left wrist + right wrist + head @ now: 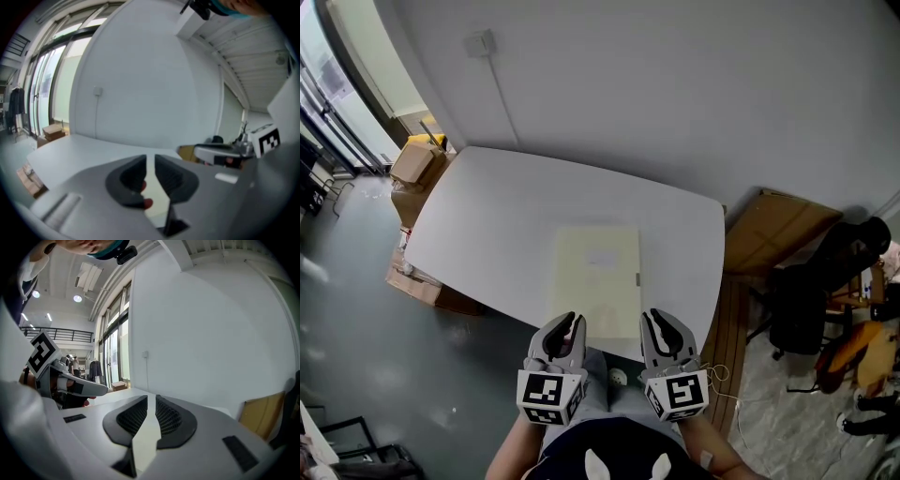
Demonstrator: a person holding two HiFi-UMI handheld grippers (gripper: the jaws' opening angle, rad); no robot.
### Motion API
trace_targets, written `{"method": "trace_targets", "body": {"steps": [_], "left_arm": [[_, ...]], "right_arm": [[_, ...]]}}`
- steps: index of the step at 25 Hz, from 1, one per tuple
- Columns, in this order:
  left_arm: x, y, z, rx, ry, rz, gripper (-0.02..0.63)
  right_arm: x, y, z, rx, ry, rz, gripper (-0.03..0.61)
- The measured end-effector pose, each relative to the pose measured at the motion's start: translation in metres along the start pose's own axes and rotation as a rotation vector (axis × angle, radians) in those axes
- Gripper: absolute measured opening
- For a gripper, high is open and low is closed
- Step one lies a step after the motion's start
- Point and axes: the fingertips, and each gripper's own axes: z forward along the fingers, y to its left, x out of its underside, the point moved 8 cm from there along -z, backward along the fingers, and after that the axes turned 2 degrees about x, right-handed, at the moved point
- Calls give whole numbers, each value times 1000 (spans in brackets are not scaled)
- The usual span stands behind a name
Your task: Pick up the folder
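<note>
A pale yellow folder (597, 281) lies flat on the white table (487, 225), its near end at the table's front edge. My left gripper (573, 323) hovers at the folder's near left corner. Its jaws stand only a narrow slit apart with nothing between them (150, 161). My right gripper (653, 322) is at the near right corner, shut and empty (152, 401). Both point forward across the table and slightly down. In each gripper view the folder (157, 204) (146, 437) shows as a pale strip below the jaws.
Cardboard boxes (414, 161) stand on the floor left of the table, with more (417, 281) under its left edge. A wooden board (778, 230) leans at the right, next to a black chair (811, 291). The grey wall behind carries a socket (480, 42).
</note>
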Motion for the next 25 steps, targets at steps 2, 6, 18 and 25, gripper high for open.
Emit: {"method": "trace_targets", "body": {"steps": [2, 6, 18, 25], "left_arm": [[1, 6, 6, 6, 13, -2, 57], [5, 15, 21, 29, 48, -34, 105], [20, 42, 58, 76, 153, -127, 173], [25, 52, 74, 78, 209, -106, 196]], "right_arm": [[3, 0, 10, -16, 24, 6, 77], [9, 0, 25, -34, 72, 12, 124], [28, -10, 61, -47, 220, 76, 193], [44, -19, 78, -42, 313, 95, 213]]}}
